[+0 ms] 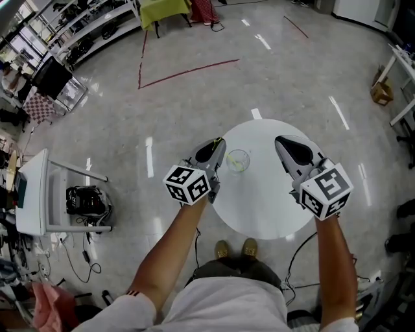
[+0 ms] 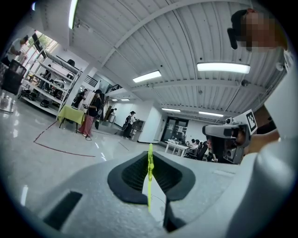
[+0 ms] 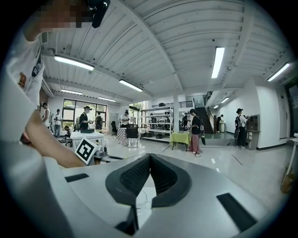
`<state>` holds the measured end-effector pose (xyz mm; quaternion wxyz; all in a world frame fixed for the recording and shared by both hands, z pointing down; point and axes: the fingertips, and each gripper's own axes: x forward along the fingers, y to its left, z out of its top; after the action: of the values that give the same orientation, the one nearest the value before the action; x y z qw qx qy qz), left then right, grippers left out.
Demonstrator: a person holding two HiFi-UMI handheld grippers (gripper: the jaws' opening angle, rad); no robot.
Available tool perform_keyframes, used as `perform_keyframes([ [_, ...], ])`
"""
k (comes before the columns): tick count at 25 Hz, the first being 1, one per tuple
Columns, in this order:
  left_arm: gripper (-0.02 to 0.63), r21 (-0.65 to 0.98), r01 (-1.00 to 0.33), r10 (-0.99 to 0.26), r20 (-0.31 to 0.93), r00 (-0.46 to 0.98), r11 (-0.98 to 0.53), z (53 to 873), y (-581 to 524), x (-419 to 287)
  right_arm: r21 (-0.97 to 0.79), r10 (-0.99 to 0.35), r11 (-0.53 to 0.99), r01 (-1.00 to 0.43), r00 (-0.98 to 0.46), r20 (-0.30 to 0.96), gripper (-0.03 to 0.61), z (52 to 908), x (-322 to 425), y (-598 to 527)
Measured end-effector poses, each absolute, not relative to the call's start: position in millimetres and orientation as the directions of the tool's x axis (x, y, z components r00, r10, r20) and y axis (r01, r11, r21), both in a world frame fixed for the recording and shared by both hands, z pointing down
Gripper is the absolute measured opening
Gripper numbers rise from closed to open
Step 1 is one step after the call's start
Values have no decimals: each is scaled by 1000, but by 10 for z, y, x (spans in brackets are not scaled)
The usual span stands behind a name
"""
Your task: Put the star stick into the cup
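Note:
A thin yellow-green star stick stands upright between the jaws of my left gripper, which is shut on it. From the head view, the left gripper hovers at the left rim of the round white table, just left of a clear cup. A yellow-green streak shows inside the cup; I cannot tell what it is. My right gripper hangs to the right of the cup, shut with nothing held. In the right gripper view its tips meet, and the cup shows faintly below them.
A white cart with a black device stands on the floor to the left. Red tape lines mark the floor beyond the table. A table with a yellow-green cloth, shelves and several people are far off.

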<state>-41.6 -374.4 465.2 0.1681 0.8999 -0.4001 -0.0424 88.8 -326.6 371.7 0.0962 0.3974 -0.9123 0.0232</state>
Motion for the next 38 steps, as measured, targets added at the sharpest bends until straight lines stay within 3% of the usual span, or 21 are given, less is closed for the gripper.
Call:
perform_keyframes([
  [14,32,334,-735,-747,121,654,-589,4835,-3828,-589,28,-712,691,-722,-674,199,11,3770,847,-3240],
  [18,133,319,-751,-751,150,643,-579,4891,-3853,-629,24,-711,691,-722,-674,203,12,3792,856,-3253],
  [26,209,301,-765,-749,193,634,-570,4953,-3851,-737,19,-705,696,-718,-677,210,11,3813,791,-3239],
  [38,235,224,-792,-784,146,604,-568,4661,-3782,-964,25,-706,697,-717,-680,198,12,3777,776,-3241],
])
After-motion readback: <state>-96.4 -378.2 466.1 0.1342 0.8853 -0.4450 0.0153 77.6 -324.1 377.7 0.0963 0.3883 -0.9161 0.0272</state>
